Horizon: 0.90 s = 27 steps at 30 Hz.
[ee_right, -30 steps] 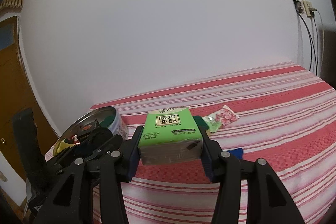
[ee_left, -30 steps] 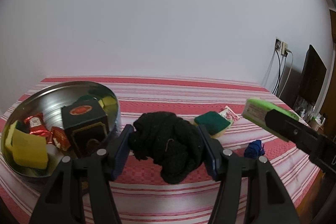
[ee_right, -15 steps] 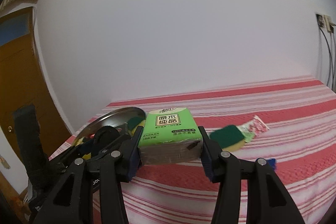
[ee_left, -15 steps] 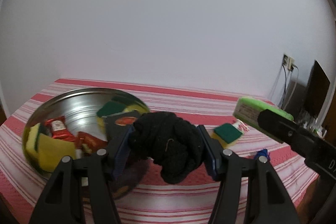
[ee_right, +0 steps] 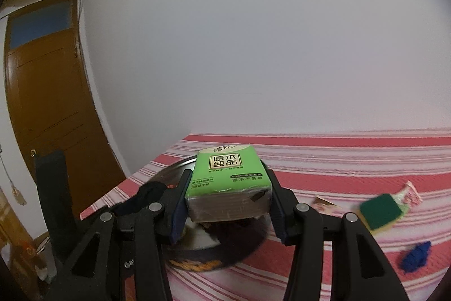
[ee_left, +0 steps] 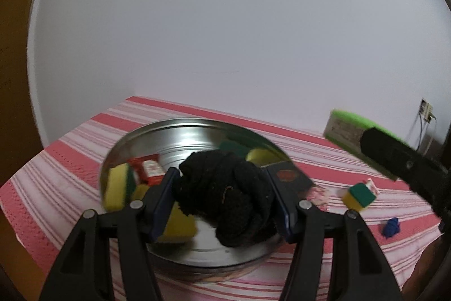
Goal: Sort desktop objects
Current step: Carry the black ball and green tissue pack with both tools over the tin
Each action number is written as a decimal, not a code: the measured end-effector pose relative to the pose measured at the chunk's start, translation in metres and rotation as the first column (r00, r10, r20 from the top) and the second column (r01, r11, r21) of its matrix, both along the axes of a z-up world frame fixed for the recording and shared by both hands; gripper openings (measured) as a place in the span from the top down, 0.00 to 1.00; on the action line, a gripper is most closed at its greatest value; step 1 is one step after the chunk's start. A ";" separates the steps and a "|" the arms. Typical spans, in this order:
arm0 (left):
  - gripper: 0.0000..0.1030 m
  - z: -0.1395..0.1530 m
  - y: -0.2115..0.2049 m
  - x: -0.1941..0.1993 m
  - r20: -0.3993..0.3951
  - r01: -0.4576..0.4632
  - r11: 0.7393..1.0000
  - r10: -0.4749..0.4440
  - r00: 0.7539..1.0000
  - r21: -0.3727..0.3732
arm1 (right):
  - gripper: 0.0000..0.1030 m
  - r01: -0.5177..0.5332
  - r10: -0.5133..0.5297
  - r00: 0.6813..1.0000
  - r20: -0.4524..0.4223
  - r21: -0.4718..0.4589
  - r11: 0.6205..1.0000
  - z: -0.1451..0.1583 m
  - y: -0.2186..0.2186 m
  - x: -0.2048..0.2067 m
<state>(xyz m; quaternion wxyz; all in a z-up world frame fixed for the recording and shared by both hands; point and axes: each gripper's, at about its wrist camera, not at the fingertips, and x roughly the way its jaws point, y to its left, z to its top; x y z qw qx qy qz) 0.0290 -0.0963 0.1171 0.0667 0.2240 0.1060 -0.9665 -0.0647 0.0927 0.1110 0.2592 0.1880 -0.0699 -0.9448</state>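
The left gripper (ee_left: 225,199) is clamped on one black cloth (ee_left: 225,196), a bunched wad that bulges between both pads and sags below them. It points slightly downward, over the near part of one round metal tin (ee_left: 157,137). The right gripper (ee_right: 227,198) is clamped on one green tissue pack (ee_right: 229,174), pads pressed on its two short ends. The pack lies flat, printed face up, its long axis running across from pad to pad; in the left view it shows at the right, raised above the table with the black finger across it. This gripper also tilts a little downward and stands over the tin's right side.

In the tin I can count two yellow sponges (ee_left: 117,185) at the left and near side, a third with a green top at the far wall, two red sachets (ee_left: 149,168), and one dark box (ee_left: 287,177) at the right rim; blur makes the count unsure.

Beyond, on the red-and-white striped cloth (ee_left: 70,160), lie one green-and-yellow sponge (ee_left: 359,195), one pink-printed packet (ee_right: 410,192) just behind it, a second packet (ee_left: 318,193) near the tin, and one blue wad (ee_left: 390,227) nearer the table edge.

Farthest are one white wall, one brown door (ee_right: 48,103) at the left, and one wall socket (ee_left: 427,110) at the right.
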 end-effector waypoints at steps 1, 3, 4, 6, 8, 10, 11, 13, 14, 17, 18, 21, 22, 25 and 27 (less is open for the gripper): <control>0.41 -0.001 -0.004 0.000 0.003 -0.011 1.000 0.011 1.000 0.003 | 0.49 -0.010 0.010 1.000 -0.002 0.001 1.000 0.001 -0.006 -0.004; 0.41 -0.003 -0.011 0.000 0.008 -0.027 1.000 0.027 1.000 0.006 | 0.49 -0.018 0.018 1.000 -0.003 0.002 1.000 0.002 -0.013 -0.010; 0.41 -0.004 -0.015 0.000 0.010 -0.033 0.999 0.033 0.999 0.009 | 0.49 -0.021 0.021 1.000 -0.003 -0.002 1.000 0.003 -0.016 -0.014; 0.41 -0.005 -0.019 -0.002 0.012 -0.043 0.999 0.043 0.999 0.015 | 0.49 -0.024 0.024 1.000 -0.005 -0.012 1.000 0.005 -0.022 -0.020; 0.41 -0.007 -0.023 -0.004 0.017 -0.051 0.999 0.051 0.999 0.018 | 0.49 -0.028 0.028 1.000 -0.009 -0.008 1.000 0.009 -0.026 -0.027; 0.41 -0.009 -0.025 -0.007 0.024 -0.055 0.998 0.055 0.998 0.020 | 0.49 -0.030 0.030 0.999 -0.015 0.003 1.000 0.009 -0.033 -0.037; 0.41 -0.010 -0.026 -0.009 0.028 -0.057 0.998 0.056 0.998 0.020 | 0.49 -0.032 0.032 0.999 -0.018 0.008 0.999 0.010 -0.036 -0.040; 0.41 -0.011 -0.025 -0.011 0.034 -0.055 0.998 0.055 0.998 0.019 | 0.49 -0.036 0.037 0.999 -0.023 0.022 0.999 0.012 -0.043 -0.046; 0.41 -0.011 -0.023 -0.011 0.038 -0.055 0.998 0.054 0.998 0.016 | 0.49 -0.038 0.038 0.999 -0.024 0.029 0.999 0.013 -0.046 -0.048; 0.41 -0.013 -0.023 -0.015 0.054 -0.061 0.998 0.060 0.997 0.014 | 0.49 -0.038 0.039 0.999 -0.014 0.035 0.999 0.014 -0.053 -0.055; 0.41 -0.014 -0.022 -0.017 0.059 -0.061 0.998 0.060 0.996 0.016 | 0.49 -0.037 0.038 0.999 -0.011 0.034 0.999 0.012 -0.054 -0.059; 0.41 -0.015 -0.020 -0.021 0.070 -0.060 0.998 0.059 0.996 0.009 | 0.49 -0.037 0.037 0.999 -0.001 0.047 0.998 0.010 -0.061 -0.070; 0.41 -0.016 -0.020 -0.023 0.075 -0.063 0.998 0.062 0.995 0.005 | 0.49 -0.038 0.037 0.999 0.005 0.060 0.998 0.009 -0.066 -0.076; 0.41 -0.020 -0.021 -0.029 0.100 -0.067 0.998 0.066 0.993 0.003 | 0.49 -0.037 0.035 0.999 0.027 0.084 0.996 0.004 -0.078 -0.092; 0.41 -0.023 -0.022 -0.034 0.119 -0.072 0.997 0.072 0.990 -0.005 | 0.49 -0.042 0.038 0.998 0.049 0.093 0.995 -0.001 -0.083 -0.102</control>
